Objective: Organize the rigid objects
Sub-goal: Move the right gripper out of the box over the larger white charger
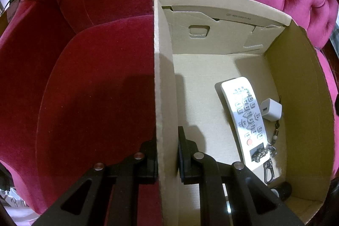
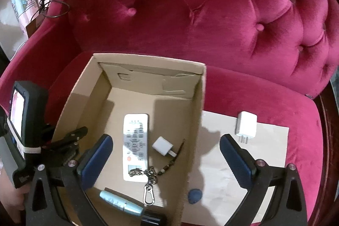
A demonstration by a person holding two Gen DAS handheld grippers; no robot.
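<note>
Inside the cardboard box (image 2: 199, 99) on the red sofa (image 2: 211, 24) lie the white remote (image 2: 135, 145), a small white USB charger (image 2: 162, 145), a keychain (image 2: 151, 181) draped across the remote's lower end, and a pale blue tube with a dark cap (image 2: 125, 204) at the box's near end. Outside the box, beyond its right wall, a larger white plug adapter (image 2: 245, 124) sits on a flat cardboard sheet (image 2: 269, 154), and a small dark blue lump (image 2: 195, 196) rests close against that wall.

My left gripper (image 1: 167, 154) is clamped tight on the box's left wall, one finger inside and one outside, steadying it. My right gripper (image 2: 165, 158) stands at its widest with nothing between the pads, above the box's right wall.

I judge the adapter to be the next thing to go in. It looks light, hard and smooth-sided, so it may slip; I would pinch its flat broad faces across the body, well clear of the metal prongs that point toward me. The blue lump I cannot identify, so its feel is uncertain.
</note>
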